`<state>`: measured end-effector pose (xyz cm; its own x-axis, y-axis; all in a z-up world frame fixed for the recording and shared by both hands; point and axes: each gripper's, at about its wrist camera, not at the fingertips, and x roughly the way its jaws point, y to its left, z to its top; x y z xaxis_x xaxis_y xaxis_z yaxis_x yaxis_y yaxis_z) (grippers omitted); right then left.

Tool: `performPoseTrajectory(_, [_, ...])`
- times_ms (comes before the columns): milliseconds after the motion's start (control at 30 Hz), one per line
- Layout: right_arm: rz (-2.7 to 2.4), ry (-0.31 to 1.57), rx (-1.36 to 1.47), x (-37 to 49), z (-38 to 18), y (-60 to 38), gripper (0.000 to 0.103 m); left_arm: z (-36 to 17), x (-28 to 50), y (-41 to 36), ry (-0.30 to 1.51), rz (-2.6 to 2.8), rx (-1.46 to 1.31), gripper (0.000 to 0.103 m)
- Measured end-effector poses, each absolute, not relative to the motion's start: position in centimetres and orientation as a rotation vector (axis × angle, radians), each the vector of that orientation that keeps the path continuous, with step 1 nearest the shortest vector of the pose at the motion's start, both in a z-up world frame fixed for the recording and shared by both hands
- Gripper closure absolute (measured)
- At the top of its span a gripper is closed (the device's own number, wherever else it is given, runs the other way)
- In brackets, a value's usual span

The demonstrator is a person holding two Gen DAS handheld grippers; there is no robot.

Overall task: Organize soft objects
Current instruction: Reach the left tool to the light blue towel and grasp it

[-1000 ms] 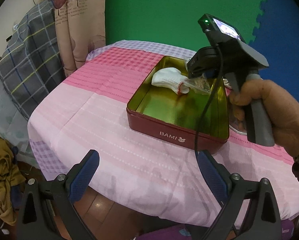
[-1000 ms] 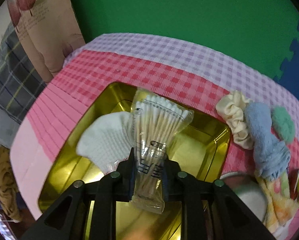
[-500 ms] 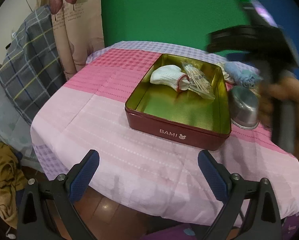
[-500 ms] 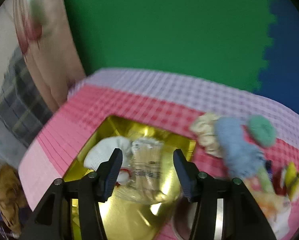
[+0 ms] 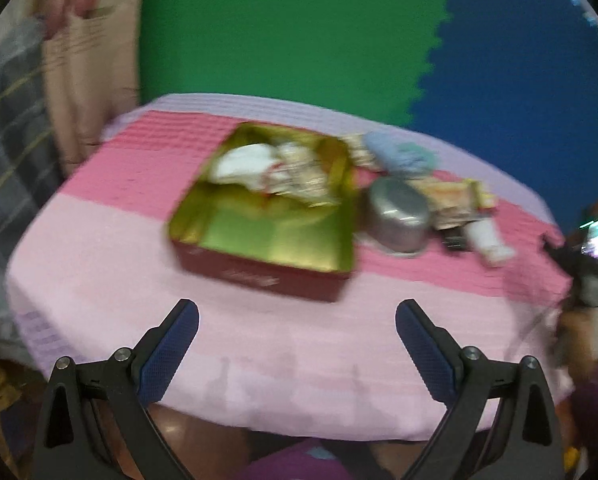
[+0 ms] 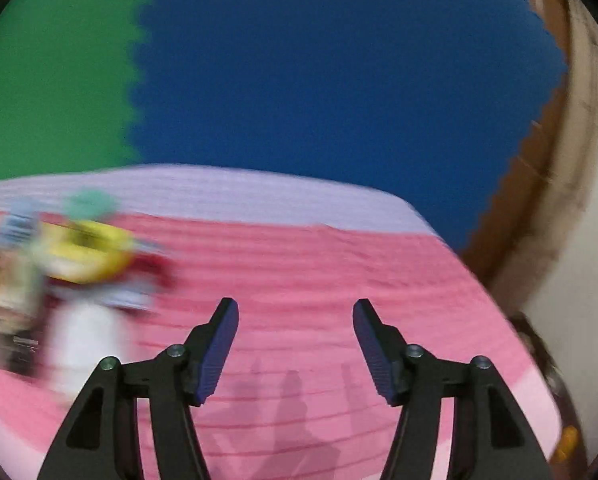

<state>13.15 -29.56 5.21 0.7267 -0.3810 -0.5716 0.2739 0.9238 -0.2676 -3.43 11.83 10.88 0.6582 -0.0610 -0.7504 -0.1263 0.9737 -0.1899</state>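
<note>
Item: red tin (image 5: 259, 276), gold-lined, lid off, on the pink-and-lilac worktop (image 5: 99, 264). Contents: a white sock (image 5: 243, 162) and a clear packet (image 5: 303, 176), both at the far end of the tin. The near half is bare.

Item: loose pile, just right of the tin. A steel cup (image 5: 397, 216) stands almost against the tin wall. Behind it lie a pale blue soft piece (image 5: 383, 152), a teal one (image 5: 415, 156) and a cream one, only partly seen. To the right are a patterned cloth (image 5: 451, 200) and a second white sock (image 5: 487, 240). The right wrist view shows the same pile, heavily blurred, at its left edge, including something yellow (image 6: 87, 252) that I cannot name.

Item: left claw (image 5: 297, 344). Released, jaws wide, nothing between them, held short of the worktop's near edge.

Item: right claw (image 6: 295, 340). Empty, jaws opening, pointed at bare pink cloth with the pile well off to its left.

Handling note, as a judgement: the step in hand looks like fetching the next soft piece.
- Swing your right claw back left until one item sits squarely between the pads.
- The second white sock is the outermost piece and probably the easiest; take it across the middle, so it does not droop and snag the cup.
- Come down from above, avoiding the cup.
- Set it in the tin's empty near half.
</note>
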Motion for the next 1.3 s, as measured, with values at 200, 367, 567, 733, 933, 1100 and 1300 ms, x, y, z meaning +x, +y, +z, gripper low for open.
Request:
performPoseTrajectory(200, [-0.396, 0.813, -0.11, 15.3, 2.6, -34.2, 0.042, 14.8, 4.4, 9.0, 0.923, -0.173, -0.32, 0.005])
performPoseTrajectory(367, [-0.325, 0.782, -0.131, 14.7, 2.6, -33.6, 0.04, 15.7, 14.6, 7.0, 1.01, -0.298, -0.473, 0.005])
performPoseTrajectory(567, [-0.275, 0.772, -0.042, 14.7, 2.7, -34.4, 0.04, 11.8, 25.1, 5.4, 1.16, -0.261, -0.531, 0.006])
performPoseTrajectory(733, [-0.238, 0.765, -0.002, 14.6, 2.7, -34.5, 0.04, 8.0, 27.9, 5.6, 1.234, -0.242, -0.614, 0.007])
performPoseTrajectory(933, [-0.206, 0.784, 0.005, 14.7, 2.6, -34.7, 0.04, 5.6, 30.2, 5.8, 1.26, -0.189, -0.612, 0.006])
performPoseTrajectory(1100, [-0.198, 0.781, 0.014, 14.8, 2.4, -34.8, 0.04, 3.6, 30.7, 6.6, 1.28, -0.182, -0.668, 0.007])
performPoseTrajectory(1300, [-0.197, 0.803, 0.009, 15.3, 2.2, -34.8, 0.04, 3.7, 31.3, 6.4, 1.244, -0.204, -0.629, 0.086])
